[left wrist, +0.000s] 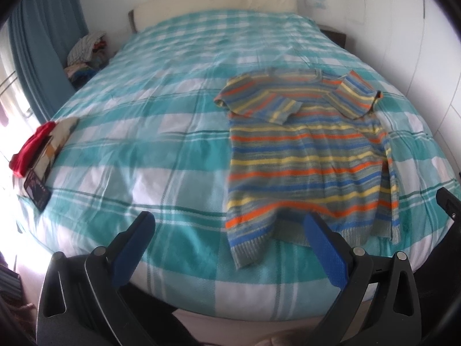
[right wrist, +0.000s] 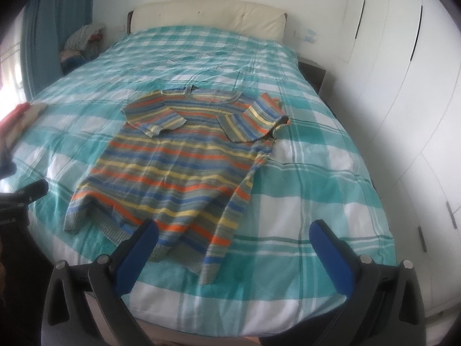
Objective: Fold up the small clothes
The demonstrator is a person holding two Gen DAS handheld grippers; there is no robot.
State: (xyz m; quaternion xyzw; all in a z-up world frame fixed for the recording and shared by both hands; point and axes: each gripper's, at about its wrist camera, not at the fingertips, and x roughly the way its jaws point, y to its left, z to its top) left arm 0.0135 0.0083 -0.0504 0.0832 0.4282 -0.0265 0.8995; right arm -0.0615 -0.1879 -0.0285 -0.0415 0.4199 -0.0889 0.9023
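A small striped sweater [left wrist: 305, 155] in orange, blue, yellow and grey lies flat on the teal plaid bed cover [left wrist: 144, 144], both sleeves folded in over the chest. It also shows in the right wrist view [right wrist: 178, 170]. My left gripper [left wrist: 229, 223] is open and empty above the bed's near edge, its right finger over the sweater's hem. My right gripper [right wrist: 234, 230] is open and empty, its left finger over the hem's right part. The left gripper's tip shows at the left edge of the right wrist view [right wrist: 31, 191].
A stack of folded clothes with a red piece [left wrist: 31, 147] sits at the bed's left edge. A pile of clothes [left wrist: 86, 54] lies beside the bed by the blue curtain [left wrist: 37, 43]. A cream headboard [left wrist: 219, 0] stands at the back, white wardrobe doors [right wrist: 403, 86] at right.
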